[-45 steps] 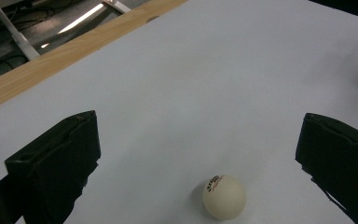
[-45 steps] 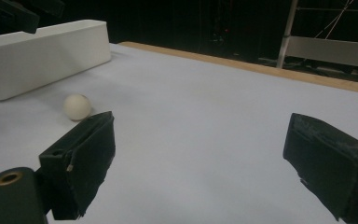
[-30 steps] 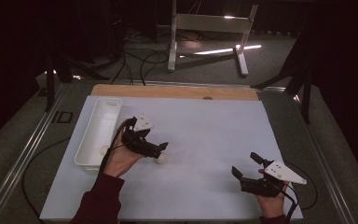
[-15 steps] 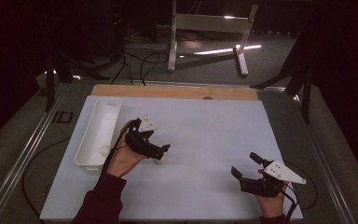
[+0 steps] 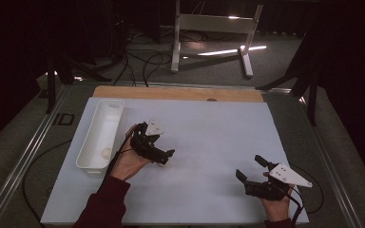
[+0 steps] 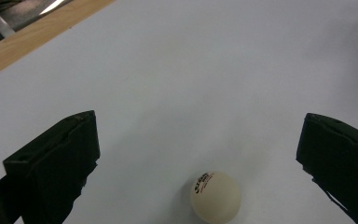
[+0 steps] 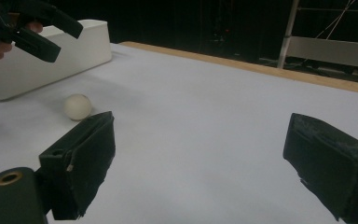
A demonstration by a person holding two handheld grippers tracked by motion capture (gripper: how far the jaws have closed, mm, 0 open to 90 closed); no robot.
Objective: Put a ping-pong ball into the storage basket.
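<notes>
One white sheet [image 5: 209, 142] covers the table; the tray [image 5: 100, 135] sits at left centre of the high view. My left claw [image 6: 200, 154] is spread wide, and the ball [image 6: 214, 196] lies low between its jaws, round, with no long axis. My right claw [image 5: 253, 172], also spread, rests far away at lower right.

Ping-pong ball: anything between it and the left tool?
Nothing visible. The ping-pong ball lies alone on the white table sheet, between the wide-open jaws of the left tool, touching neither. The white bin stands off to the side.
</notes>
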